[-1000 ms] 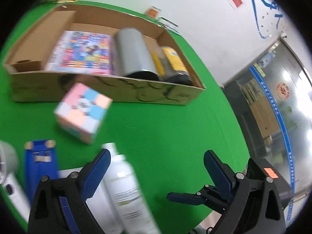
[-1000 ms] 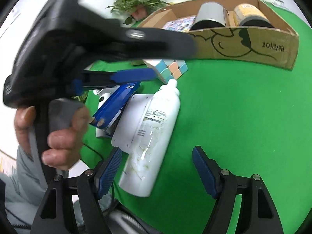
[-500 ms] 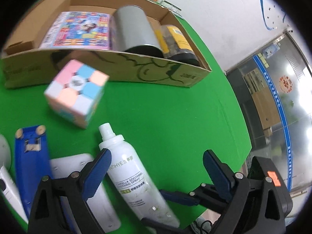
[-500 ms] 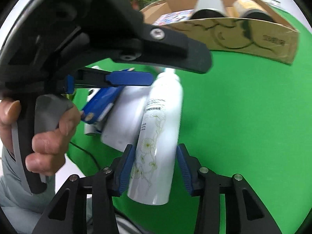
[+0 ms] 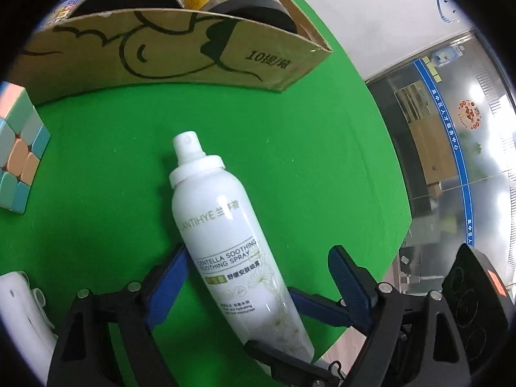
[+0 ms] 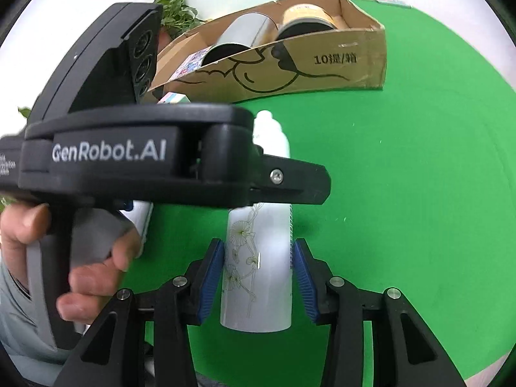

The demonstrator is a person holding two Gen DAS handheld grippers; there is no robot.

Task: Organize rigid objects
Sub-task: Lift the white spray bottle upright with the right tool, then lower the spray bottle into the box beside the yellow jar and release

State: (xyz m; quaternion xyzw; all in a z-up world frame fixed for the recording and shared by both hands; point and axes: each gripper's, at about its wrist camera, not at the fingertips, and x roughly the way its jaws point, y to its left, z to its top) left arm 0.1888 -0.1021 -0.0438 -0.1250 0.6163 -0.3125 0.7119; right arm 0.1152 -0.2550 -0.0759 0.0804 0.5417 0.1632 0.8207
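The white spray bottle (image 6: 258,258) is clamped near its base between the blue pads of the right gripper (image 6: 258,274), which is drawn in narrow on it; the nozzle end points away toward the cardboard box (image 6: 354,64). The bottle is seen over the green table surface (image 5: 290,161); whether it is resting on the cloth or lifted cannot be told.

The left gripper (image 5: 254,283) is set across the middle of the same bottle (image 5: 225,242). Its jaws are closing, with the bottle between them: the left pad is at or against the bottle's side, while a clear gap is left at the right pad.

The box is placed just beyond the nozzle, and a grey cylinder (image 6: 238,35) and a yellow-labelled can (image 6: 306,16) are held inside it. A pastel puzzle cube (image 5: 19,148) is noted on the cloth left of the bottle. The left gripper's handle is held by a hand (image 6: 80,258).
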